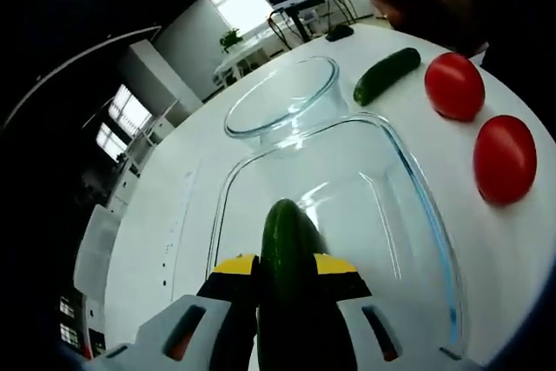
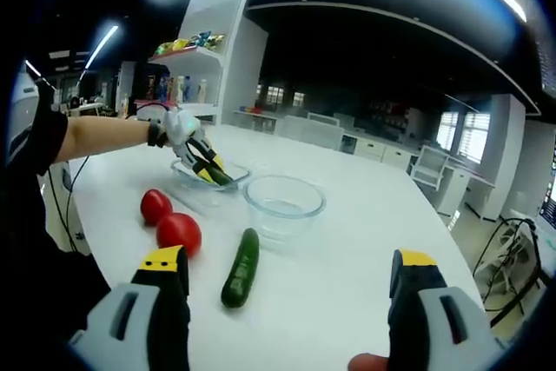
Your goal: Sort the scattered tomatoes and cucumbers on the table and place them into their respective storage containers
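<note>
Over the rectangular glass dish [image 1: 347, 215], the left gripper [image 1: 287, 271] has its jaws clamped on a cucumber [image 1: 287, 249], held lengthwise along the jaw axis, tip pointing into the dish. Likely reason: long axis lined up with the dish's long side so it drops in flat. Dish looks empty under it; cucumber not yet released. In the right gripper view the same gripper [image 2: 208, 169] sits at the dish [image 2: 213, 182] with the person's arm reaching in from the left.

Right gripper [image 2: 287, 280]: jaws spread wide, nothing between them, hanging above the table [image 2: 347, 301] on the near side, well away from the dish. Reads as parked, waiting for its next pick.

Outward from the dish:
- round glass bowl [image 1: 282, 97] just beyond the dish's far end, nearly touching it, empty. Probably the tomato container, since the cucumber is going to the rectangular one.
- loose cucumber [image 1: 387, 74] to the side of the bowl, lying flat on the table [image 1: 174, 215].
- nearer tomato [image 1: 505, 158] and farther tomato [image 1: 454, 86] beside the dish's long edge, close together, apart from the glass.

Count: 2 cucumbers (1 gripped, 1 loose), 2 tomatoes, 2 containers. Nothing sorted yet; three items left after this drop.
</note>
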### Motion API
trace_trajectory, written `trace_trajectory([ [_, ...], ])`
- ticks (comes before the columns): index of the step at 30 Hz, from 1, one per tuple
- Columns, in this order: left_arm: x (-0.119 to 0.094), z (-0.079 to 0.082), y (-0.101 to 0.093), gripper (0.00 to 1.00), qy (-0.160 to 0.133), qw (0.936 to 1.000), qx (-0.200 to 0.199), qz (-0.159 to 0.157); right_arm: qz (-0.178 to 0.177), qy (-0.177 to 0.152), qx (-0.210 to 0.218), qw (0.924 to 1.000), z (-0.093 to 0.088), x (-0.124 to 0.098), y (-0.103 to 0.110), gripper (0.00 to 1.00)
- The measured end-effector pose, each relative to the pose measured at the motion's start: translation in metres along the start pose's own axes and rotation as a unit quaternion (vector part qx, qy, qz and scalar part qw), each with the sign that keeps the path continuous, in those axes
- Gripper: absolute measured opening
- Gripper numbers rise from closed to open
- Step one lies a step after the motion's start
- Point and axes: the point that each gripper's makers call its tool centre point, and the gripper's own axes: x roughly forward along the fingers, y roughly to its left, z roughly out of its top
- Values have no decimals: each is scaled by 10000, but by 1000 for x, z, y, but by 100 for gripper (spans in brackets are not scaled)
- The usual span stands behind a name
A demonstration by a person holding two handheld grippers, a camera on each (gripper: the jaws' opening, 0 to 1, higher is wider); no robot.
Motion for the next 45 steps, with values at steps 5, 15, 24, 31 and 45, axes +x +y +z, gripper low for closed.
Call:
trace_trajectory([
  [5,0,-1,0,23,-6,10000,-33,16,18,3,-13,10000,-1,0,2,91],
  [15,0,-1,5,24,-74,9988,-475,132,14,-19,11,10000,-1,-3,1,91],
  [24,-2,-5,11,29,-92,9975,-635,302,20,-9,14,10000,-3,-2,1,91],
  [31,-8,-3,17,30,-330,9949,-879,376,58,-7,5,10000,-3,-1,4,91],
  [45,-30,20,27,36,-978,9816,-1534,581,92,-8,-12,10000,-2,0,7,91],
])
